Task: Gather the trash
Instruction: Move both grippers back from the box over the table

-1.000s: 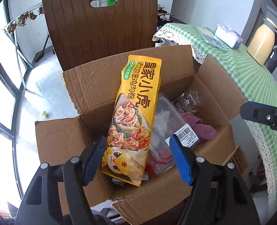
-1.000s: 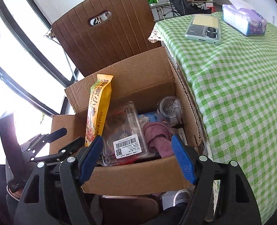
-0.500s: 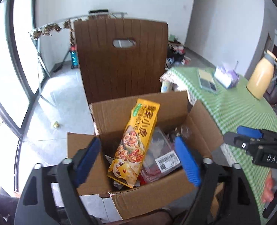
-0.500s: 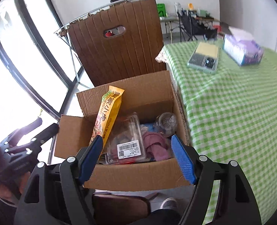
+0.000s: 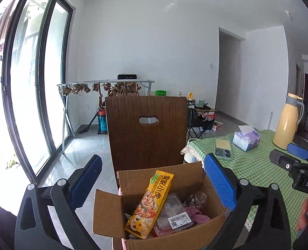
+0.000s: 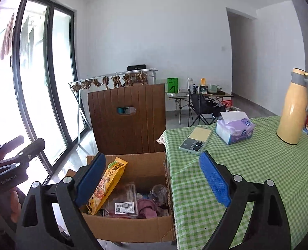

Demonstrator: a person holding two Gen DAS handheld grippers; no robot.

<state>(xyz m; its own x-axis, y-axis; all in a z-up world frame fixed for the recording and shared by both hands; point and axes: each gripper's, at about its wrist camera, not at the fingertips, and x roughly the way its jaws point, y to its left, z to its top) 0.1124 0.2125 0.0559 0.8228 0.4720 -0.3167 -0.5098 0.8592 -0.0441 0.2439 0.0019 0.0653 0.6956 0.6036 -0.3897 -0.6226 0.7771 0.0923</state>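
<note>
Green-checked tablecloth [image 6: 247, 166] beside cardboard box [image 6: 133, 227], white-walled room.

The yellow snack bag [image 5: 151, 202], low between the left jaws, bears large Chinese characters reading 皇家小虎, with smaller print too fine to read. Right of those jaws, the other gripper's body [image 5: 306, 182] shows "DAS". Left of the right jaws, the other gripper [image 6: 10, 180] reads "GenRobot.AI"; a barcode label [image 6: 125, 207] lies between them, digits unreadable.
</note>
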